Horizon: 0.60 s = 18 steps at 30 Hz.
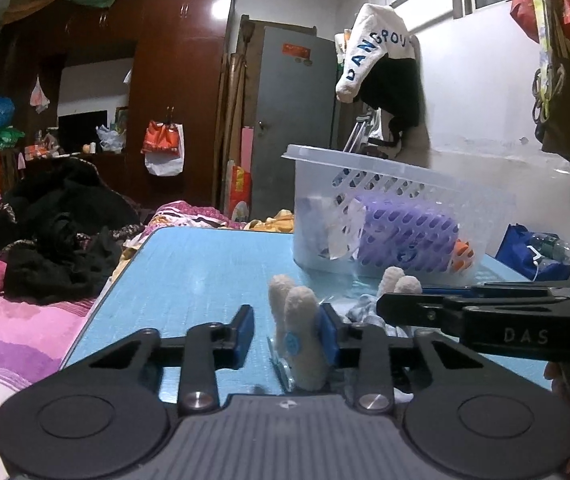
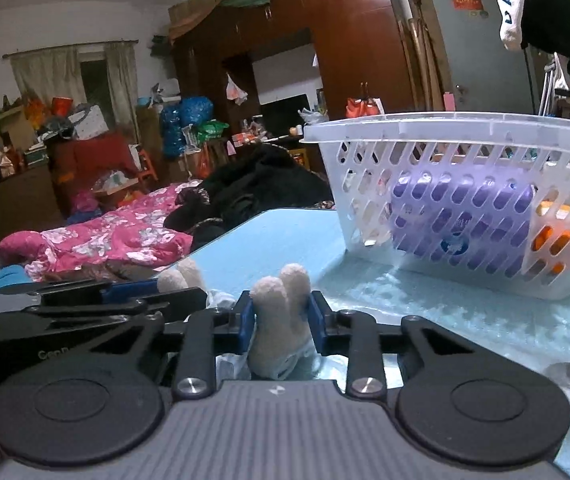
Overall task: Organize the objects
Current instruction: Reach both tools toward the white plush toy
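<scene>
A cream plush item with two pairs of upright lobes lies in clear wrap on the blue table [image 1: 205, 272]. One pair of lobes [image 1: 297, 328] stands between the jaws of my left gripper [image 1: 288, 332]. The right pad touches it and a strip of table shows beside the left pad. The other pair [image 2: 281, 300] is squeezed between both pads of my right gripper [image 2: 281, 320]. The right gripper [image 1: 383, 308] reaches in from the right in the left wrist view. In the right wrist view the left gripper [image 2: 201, 296] is at the left, its lobes [image 2: 183, 276] poking up behind it.
A translucent white perforated basket [image 1: 365, 160] [image 2: 445, 124] stands on the table's far right, holding a purple pack [image 1: 405, 232] [image 2: 465, 208] and something orange. A bed with a pink quilt [image 2: 105, 240] and black clothes [image 1: 57, 220] borders the table's left side.
</scene>
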Each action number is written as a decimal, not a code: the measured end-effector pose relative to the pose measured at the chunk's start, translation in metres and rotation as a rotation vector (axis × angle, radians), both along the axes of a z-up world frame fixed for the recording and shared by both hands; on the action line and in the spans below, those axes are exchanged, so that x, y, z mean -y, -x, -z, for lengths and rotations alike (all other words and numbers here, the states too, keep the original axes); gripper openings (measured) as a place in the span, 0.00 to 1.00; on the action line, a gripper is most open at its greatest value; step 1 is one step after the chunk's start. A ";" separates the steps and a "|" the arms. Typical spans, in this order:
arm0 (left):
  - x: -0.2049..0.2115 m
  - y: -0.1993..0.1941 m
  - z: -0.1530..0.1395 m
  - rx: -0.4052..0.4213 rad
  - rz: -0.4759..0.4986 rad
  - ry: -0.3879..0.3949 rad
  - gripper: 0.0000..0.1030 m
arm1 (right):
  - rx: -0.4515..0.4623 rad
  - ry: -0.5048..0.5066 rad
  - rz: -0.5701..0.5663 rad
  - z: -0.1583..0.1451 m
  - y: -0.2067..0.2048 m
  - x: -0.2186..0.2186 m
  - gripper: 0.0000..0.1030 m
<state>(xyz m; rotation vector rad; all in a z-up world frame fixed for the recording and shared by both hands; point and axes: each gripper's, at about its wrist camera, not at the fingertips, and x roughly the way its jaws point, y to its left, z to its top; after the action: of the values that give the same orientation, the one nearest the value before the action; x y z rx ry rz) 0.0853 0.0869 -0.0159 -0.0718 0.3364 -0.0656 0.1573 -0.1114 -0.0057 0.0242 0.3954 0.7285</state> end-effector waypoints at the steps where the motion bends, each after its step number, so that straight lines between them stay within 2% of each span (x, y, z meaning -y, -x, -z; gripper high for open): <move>1: 0.002 0.000 0.000 0.003 0.005 -0.005 0.27 | 0.002 0.001 0.001 0.000 0.001 0.000 0.28; 6: 0.007 0.004 -0.001 0.021 0.001 -0.023 0.20 | 0.015 0.006 -0.001 0.000 0.004 0.000 0.24; 7: 0.007 0.005 -0.001 0.022 0.002 -0.022 0.20 | 0.020 0.002 -0.006 0.001 0.005 0.000 0.18; 8: 0.006 0.005 -0.001 0.024 0.004 -0.018 0.20 | 0.019 0.003 -0.007 0.000 0.005 0.000 0.18; 18: 0.012 0.015 -0.007 0.053 0.023 -0.028 0.19 | 0.048 0.014 0.005 -0.002 0.009 0.003 0.16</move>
<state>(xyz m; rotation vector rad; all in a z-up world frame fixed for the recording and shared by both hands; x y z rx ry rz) 0.0704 0.0754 -0.0093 -0.0379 0.2849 -0.0857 0.1479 -0.1145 -0.0036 -0.0055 0.3540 0.7196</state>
